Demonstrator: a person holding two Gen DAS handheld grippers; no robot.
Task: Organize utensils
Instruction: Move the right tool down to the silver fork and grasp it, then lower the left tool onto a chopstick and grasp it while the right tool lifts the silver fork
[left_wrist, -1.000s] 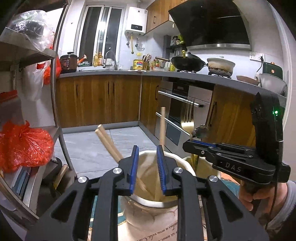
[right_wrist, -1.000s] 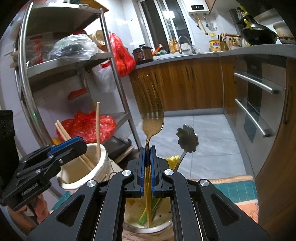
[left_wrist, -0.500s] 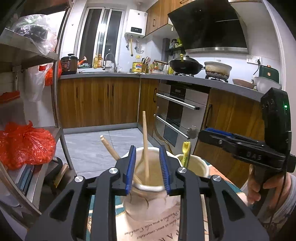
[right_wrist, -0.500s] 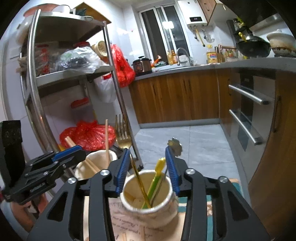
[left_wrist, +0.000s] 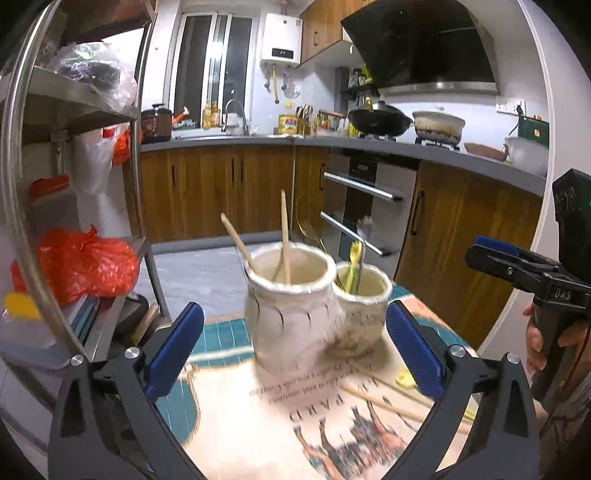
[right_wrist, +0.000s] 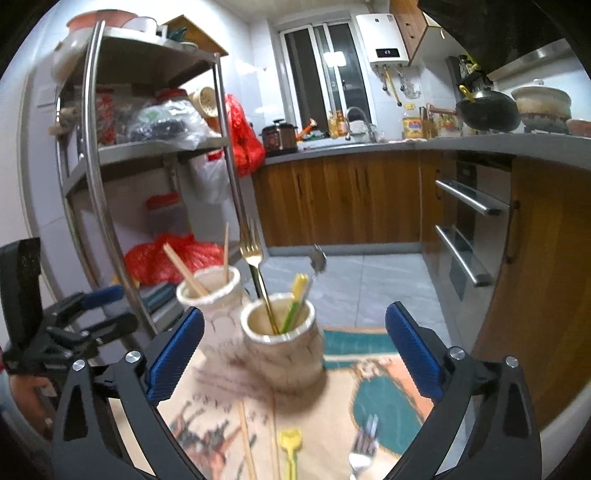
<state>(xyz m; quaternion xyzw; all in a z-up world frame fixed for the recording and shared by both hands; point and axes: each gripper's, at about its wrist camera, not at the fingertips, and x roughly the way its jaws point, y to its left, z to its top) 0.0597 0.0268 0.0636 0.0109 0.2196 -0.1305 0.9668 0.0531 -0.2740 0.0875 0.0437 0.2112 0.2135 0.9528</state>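
Note:
Two cream ceramic pots stand side by side on a printed mat. The larger pot (left_wrist: 291, 306) (right_wrist: 210, 291) holds wooden chopsticks (left_wrist: 284, 236). The smaller pot (left_wrist: 364, 310) (right_wrist: 282, 347) holds a gold fork (right_wrist: 255, 266), a yellow-green utensil (right_wrist: 295, 302) and a dark flower-ended one. My left gripper (left_wrist: 295, 350) is wide open and empty, back from the pots. My right gripper (right_wrist: 293, 354) is wide open and empty, back from the smaller pot. Loose chopsticks (left_wrist: 384, 402) (right_wrist: 247, 439), a yellow utensil (right_wrist: 290, 450) and a fork (right_wrist: 364, 443) lie on the mat.
A steel shelf rack (right_wrist: 110, 177) with bags stands left of the table. Wooden cabinets and an oven (left_wrist: 354, 206) lie beyond across the floor. The mat (left_wrist: 258, 424) covers the tabletop, whose far edge is just behind the pots.
The right gripper let go of the gold fork, which now stands in the smaller pot. Both grippers opened wide and pulled back from the pots.

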